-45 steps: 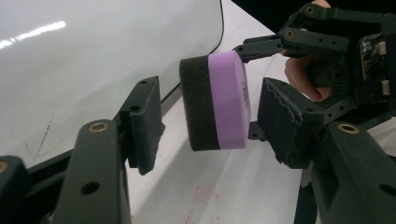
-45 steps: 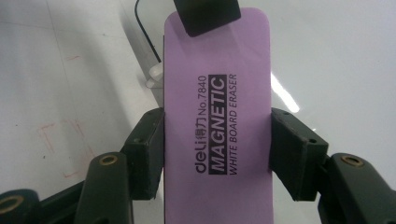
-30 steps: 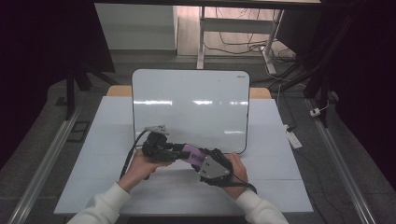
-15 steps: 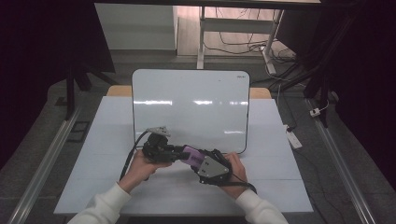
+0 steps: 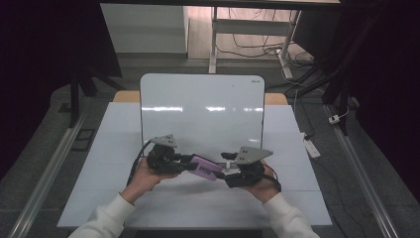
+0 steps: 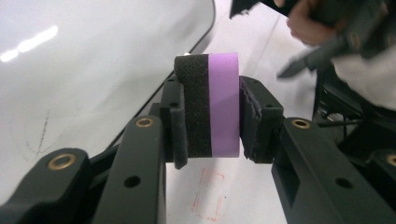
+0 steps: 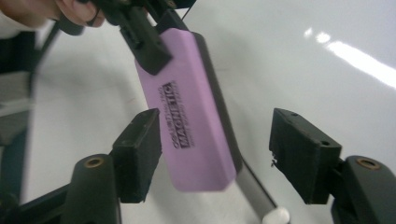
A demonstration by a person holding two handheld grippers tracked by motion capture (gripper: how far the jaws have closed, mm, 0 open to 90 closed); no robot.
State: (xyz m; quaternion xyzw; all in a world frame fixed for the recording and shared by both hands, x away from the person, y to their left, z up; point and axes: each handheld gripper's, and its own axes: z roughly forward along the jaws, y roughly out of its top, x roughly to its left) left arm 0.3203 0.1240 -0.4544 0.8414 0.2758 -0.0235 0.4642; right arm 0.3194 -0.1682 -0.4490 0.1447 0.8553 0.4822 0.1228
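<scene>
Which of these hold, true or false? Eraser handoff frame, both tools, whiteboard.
1. The left tool is shut on the purple eraser. True.
2. The right tool clamps the eraser. False: its jaws stand apart and have just been opening, with the eraser's end loose between them.
3. The eraser reads "MAGNETIC". True.
4. The eraser lies flat on the whiteboard. False: it is held up between the tools.

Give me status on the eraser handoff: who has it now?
Done: the left claw is clamped on the purple eraser, pads pressing both faces. In hand: the right claw has just been opening; its pads stand clear of the eraser's free end, which sits between them. Left: the right claw has to back away, and nothing has wiped the whiteboard yet.
</scene>
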